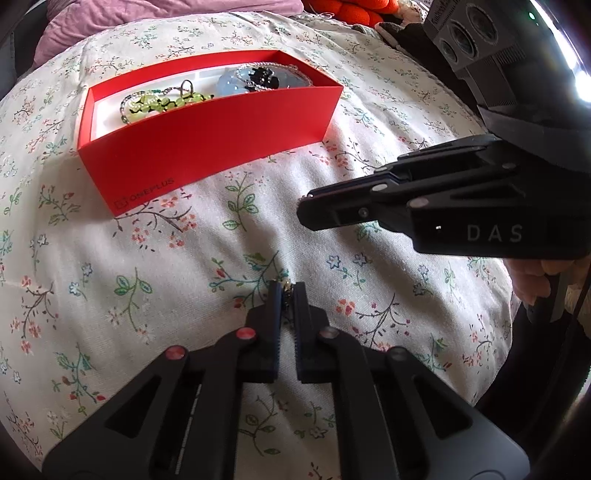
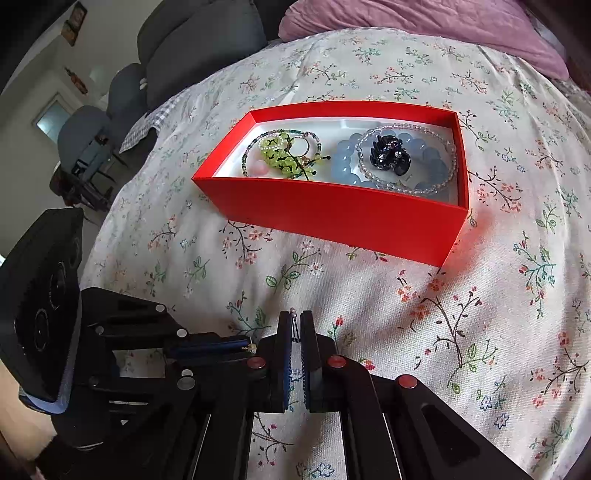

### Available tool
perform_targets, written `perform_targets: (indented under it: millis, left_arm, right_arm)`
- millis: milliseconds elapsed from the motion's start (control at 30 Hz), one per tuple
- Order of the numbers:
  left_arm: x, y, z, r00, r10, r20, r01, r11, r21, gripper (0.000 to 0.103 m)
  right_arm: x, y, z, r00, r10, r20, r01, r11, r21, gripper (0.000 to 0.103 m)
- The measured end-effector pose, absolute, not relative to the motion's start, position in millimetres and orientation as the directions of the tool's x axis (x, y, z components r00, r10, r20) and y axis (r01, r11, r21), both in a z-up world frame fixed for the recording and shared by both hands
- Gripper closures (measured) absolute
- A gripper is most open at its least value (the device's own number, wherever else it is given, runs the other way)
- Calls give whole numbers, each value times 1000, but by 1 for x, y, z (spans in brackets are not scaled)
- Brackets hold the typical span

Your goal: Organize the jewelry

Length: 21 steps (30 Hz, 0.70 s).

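Note:
A red box (image 1: pixel 207 147) (image 2: pixel 332 218) lies on the flowered bedspread (image 1: pixel 184 277) (image 2: pixel 443 332). In it are a green bead bracelet (image 2: pixel 280 158), a ring (image 2: pixel 301 146), a blue bead bracelet (image 2: pixel 347 166), a clear bead bracelet (image 2: pixel 406 129) and a black hair claw (image 2: pixel 388 153). My left gripper (image 1: pixel 286 291) (image 2: pixel 249 347) stands near the bedspread in front of the box, shut on a small dark and gold piece of jewellery (image 1: pixel 286 295). My right gripper (image 2: pixel 295 315) (image 1: pixel 301 206) is close to its right, shut on a thin dark cord with a pale bead (image 2: pixel 293 313).
A purple pillow (image 2: pixel 424 26) (image 1: pixel 147 18) lies behind the box. An orange plush thing (image 1: pixel 354 11) sits at the far edge. Grey chairs (image 2: pixel 85 136) stand beyond the bed's left edge. A hand (image 1: pixel 532 277) holds the right gripper.

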<state>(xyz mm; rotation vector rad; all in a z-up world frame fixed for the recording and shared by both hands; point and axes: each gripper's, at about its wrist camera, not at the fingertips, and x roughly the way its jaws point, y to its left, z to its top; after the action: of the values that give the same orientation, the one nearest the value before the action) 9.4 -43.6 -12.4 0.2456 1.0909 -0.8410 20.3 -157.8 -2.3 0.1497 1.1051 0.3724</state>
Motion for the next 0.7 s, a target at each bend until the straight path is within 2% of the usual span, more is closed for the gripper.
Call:
perform_targets:
  millis: [267, 700]
  left_arm:
    - [11, -37, -2, 229, -457, -859, 676, 710, -197, 96]
    - [28, -20, 43, 356, -458, -814, 599, 781, -177, 96]
  right_arm:
    - [17, -159, 7, 410, 358, -839, -226, 931, 287, 99]
    - [12, -158, 37, 470, 353, -809, -230, 934, 274, 99]
